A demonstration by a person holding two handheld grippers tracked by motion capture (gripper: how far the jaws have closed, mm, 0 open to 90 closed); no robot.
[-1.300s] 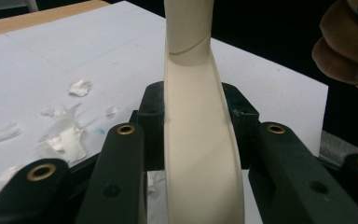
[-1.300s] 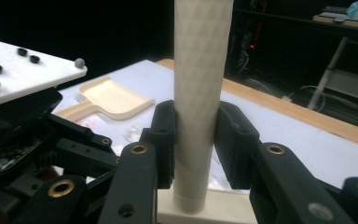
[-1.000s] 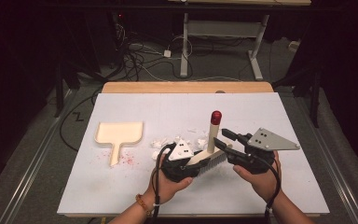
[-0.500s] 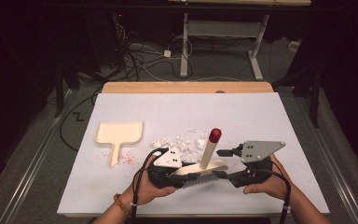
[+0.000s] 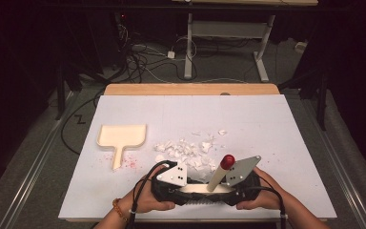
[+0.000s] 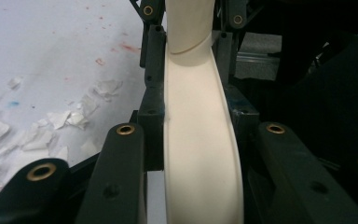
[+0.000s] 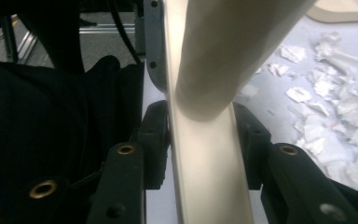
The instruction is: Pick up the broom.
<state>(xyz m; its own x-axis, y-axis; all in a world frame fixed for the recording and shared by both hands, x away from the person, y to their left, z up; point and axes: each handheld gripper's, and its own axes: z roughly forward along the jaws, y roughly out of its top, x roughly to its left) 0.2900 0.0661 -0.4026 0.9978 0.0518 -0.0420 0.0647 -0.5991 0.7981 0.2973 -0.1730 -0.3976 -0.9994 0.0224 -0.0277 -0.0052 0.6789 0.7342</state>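
Note:
A cream brush (image 5: 202, 190) with a red-tipped handle (image 5: 227, 161) lies bristles down near the table's front edge, its handle slanting up to the right. My left gripper (image 5: 190, 194) is shut on the left end of the brush head (image 6: 200, 163). My right gripper (image 5: 221, 193) faces it from the right, and its jaws have just been closing with the head (image 7: 214, 186) between them; the pads now press on its sides. The handle (image 7: 233, 46) rises close in front of the right gripper view. A cream dustpan (image 5: 122, 135) lies at the left.
Torn white paper scraps (image 5: 186, 150) lie scattered just beyond the brush, in the middle of the white board (image 5: 267, 124). Red specks (image 5: 128, 162) dot the board beside the dustpan's handle. Cables and desk legs stand on the floor behind the table.
Both hands have come down toward the front edge with the brush. The handle has tipped from upright to slanting right, and the right gripper has closed on the brush head.

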